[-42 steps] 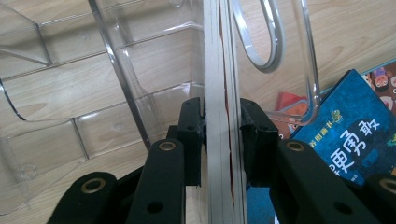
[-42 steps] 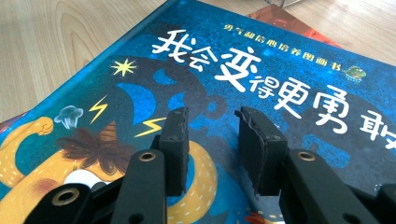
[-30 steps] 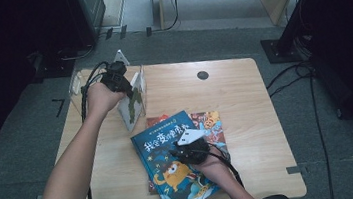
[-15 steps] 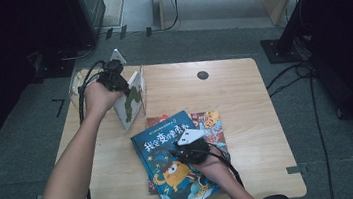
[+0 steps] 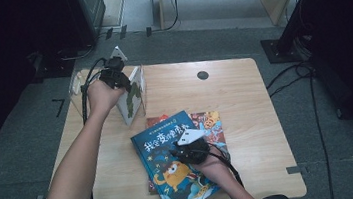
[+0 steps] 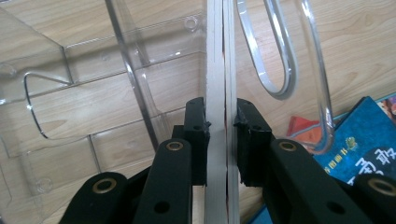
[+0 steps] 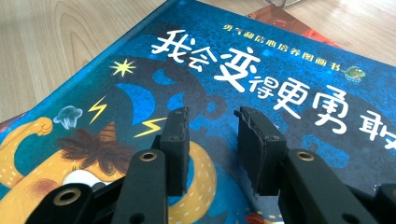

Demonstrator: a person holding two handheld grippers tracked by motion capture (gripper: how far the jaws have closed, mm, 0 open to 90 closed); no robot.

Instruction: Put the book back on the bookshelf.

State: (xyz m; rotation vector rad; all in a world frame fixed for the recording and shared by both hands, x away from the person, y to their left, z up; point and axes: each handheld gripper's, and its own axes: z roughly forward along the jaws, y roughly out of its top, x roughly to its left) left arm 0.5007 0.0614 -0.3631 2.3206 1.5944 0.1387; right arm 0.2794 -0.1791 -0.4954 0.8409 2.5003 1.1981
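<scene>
Clamping tighter just now, the left gripper (image 6: 221,128) pinches the upright book (image 5: 133,94) inside the clear rack (image 6: 79,93) at table's ten o'clock, so it's nearly shelved, while the right gripper (image 7: 212,135) hovers unclenched over the blue book (image 7: 261,93).

A lab-like recording room: wooden table (image 5: 244,92) on grey carpet (image 5: 29,146); cables (image 5: 310,94) trail around dark stands.

Wood, clear plastic, glossy print

Pale wood-grain table (image 5: 244,96) is showing a smooth matt face; the clear plastic rack (image 6: 70,93) is gleaming at upper left; the blue book (image 7: 280,70) cover is shining glossy, between matt black jaws.
</scene>
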